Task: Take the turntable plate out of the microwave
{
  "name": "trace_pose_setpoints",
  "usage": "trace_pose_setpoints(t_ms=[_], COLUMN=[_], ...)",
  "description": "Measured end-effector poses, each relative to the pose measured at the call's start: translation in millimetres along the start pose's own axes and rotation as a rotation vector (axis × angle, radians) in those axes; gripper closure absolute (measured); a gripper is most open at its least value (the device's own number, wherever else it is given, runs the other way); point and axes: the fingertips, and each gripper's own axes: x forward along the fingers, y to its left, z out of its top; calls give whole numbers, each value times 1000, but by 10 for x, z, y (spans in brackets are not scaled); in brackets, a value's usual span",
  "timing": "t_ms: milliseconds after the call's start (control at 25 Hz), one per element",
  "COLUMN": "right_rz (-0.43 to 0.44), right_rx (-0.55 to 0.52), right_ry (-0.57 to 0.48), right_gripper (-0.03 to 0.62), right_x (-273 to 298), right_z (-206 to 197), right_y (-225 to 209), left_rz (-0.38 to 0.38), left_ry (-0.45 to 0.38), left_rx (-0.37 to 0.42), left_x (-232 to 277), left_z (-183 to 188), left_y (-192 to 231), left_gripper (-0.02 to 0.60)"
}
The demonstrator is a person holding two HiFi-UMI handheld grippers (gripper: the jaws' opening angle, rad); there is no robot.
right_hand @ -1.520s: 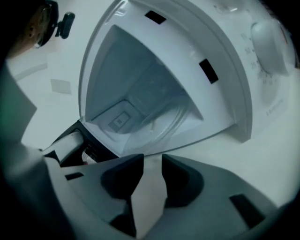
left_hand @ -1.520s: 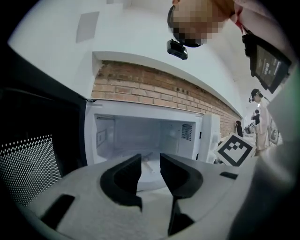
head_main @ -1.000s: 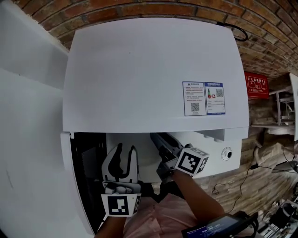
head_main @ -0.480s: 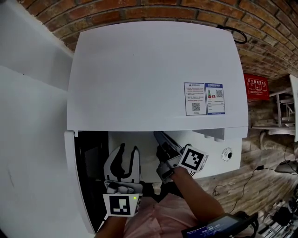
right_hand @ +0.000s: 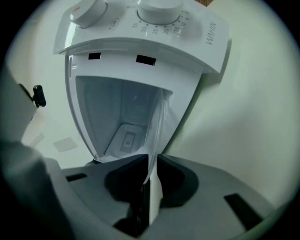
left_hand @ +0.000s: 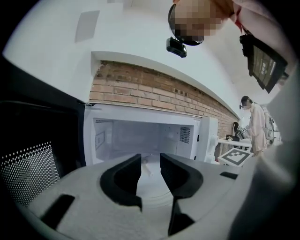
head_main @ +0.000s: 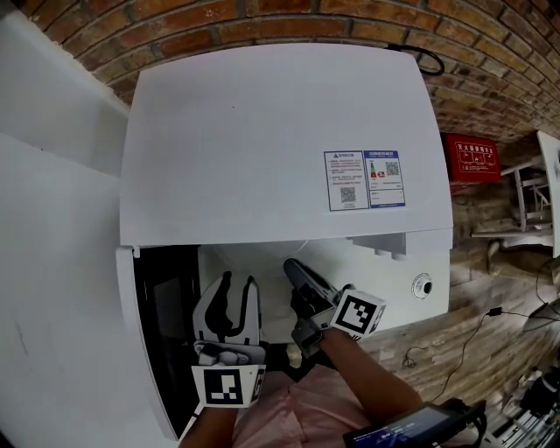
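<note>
The white microwave (head_main: 280,149) stands with its door (head_main: 150,341) swung open to the left. The clear glass turntable plate (left_hand: 149,188) lies on the cavity floor. In the right gripper view the plate (right_hand: 158,123) shows edge-on, running between the jaws. My right gripper (head_main: 294,268) reaches into the cavity's right side; its pads (right_hand: 165,168) press on the plate's rim while the jaws ease open slightly. My left gripper (head_main: 234,285) hovers open just outside the cavity's left side, holding nothing, with the plate (head_main: 262,293) seen beyond its gap.
The control panel with a round knob (head_main: 422,285) sits right of the cavity. The dark mesh door (left_hand: 28,168) hangs close on my left. A brick wall (head_main: 289,17) runs behind, and a pale cabinet (head_main: 44,262) stands at the left. A person (left_hand: 257,124) stands far right.
The right gripper's jaws have closed onto the plate's rim, and that gripper has rolled and drawn a little toward me. The left gripper has stayed put.
</note>
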Motion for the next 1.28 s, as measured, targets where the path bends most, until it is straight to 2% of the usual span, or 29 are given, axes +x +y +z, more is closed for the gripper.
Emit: trace_pose_setpoints(t_ms=[120, 280, 400, 560, 720, 1000, 1080, 1200, 1280], right_rz=[34, 49, 37, 51, 53, 33, 54, 120, 163], right_rx=[-5, 6, 31, 28, 37, 52, 42, 55, 69], right_ry=[-8, -18, -21, -27, -25, -7, -12, -1, 14], right_gripper=[462, 441, 441, 548, 549, 536, 534, 470, 473], right_x=[83, 254, 324, 318, 215, 2, -4, 53, 96], right_z=[80, 231, 298, 284, 185, -71, -81, -74, -94], right_y=[10, -30, -94, -44, -32, -116, -115, -77, -40], left_rz=[2, 9, 7, 7, 11, -4, -4, -3, -1], left_ry=[1, 3, 22, 33, 10, 9, 7, 6, 9], left_rx=[1, 3, -7, -24, 0, 0, 1, 3, 3], left_x=[2, 0, -13, -20, -38, -79, -86, -93, -105], left_z=[8, 13, -28, -46, -25, -28, -23, -15, -15], left_y=[7, 27, 11, -5, 9, -50, -44, -37, -30], left_gripper=[446, 446, 446, 446, 448, 448, 448, 448, 448])
